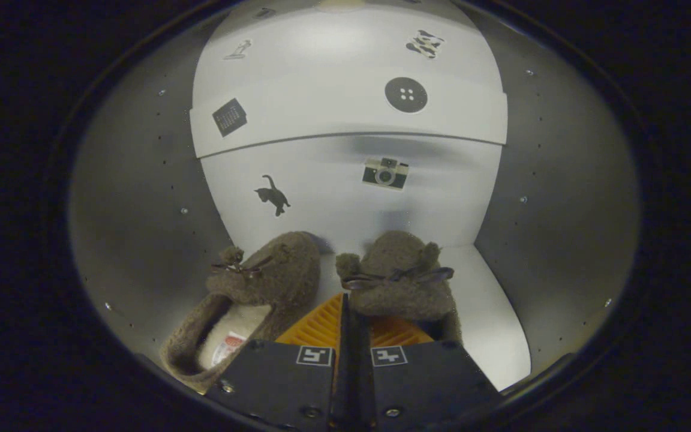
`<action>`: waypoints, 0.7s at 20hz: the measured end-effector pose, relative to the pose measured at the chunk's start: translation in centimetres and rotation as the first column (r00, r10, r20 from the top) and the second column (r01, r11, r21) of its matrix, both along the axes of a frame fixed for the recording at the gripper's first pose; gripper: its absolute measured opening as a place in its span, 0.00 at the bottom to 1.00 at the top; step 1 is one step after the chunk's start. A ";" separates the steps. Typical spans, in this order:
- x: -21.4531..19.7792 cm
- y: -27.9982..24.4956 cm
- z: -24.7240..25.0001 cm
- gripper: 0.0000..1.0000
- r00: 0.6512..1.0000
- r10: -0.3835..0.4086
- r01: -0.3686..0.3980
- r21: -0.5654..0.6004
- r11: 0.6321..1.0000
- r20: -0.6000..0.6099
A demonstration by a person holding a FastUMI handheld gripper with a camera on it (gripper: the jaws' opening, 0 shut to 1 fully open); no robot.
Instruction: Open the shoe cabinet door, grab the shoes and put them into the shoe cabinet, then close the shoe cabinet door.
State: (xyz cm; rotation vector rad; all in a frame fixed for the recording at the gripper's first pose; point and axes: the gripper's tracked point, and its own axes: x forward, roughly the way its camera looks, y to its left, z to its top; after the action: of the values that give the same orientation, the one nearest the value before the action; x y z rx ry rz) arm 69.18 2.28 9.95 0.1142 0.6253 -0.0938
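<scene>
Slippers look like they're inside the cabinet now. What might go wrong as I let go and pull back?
1. The hand-held gripper has its orange fingers nearly together between the two fuzzy brown slippers; whether they pinch the right slipper is unclear, so withdrawing could drag it out.
2. The left slipper has its heel near the cabinet floor's front edge and might block the door.

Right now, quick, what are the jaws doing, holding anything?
Gripper: jaws closed together inside the shoe cabinet, between the two fuzzy slippers; whether they pinch any slipper edge cannot be told.
</scene>
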 end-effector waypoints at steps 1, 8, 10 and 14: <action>0.0 0.0 0.1 0.11 1.000 -0.002 0.002 -0.003 1.000 -0.004; -3.5 -0.1 3.1 0.43 0.995 -0.013 0.017 -0.040 0.999 0.094; -5.6 0.5 3.8 0.68 0.992 -0.006 0.011 -0.040 0.999 0.123; -9.4 1.3 6.1 0.80 0.978 0.004 0.012 -0.073 0.997 0.210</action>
State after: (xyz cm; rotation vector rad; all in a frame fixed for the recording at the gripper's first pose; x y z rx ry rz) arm 59.82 3.57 16.01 0.0530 0.4102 -0.1071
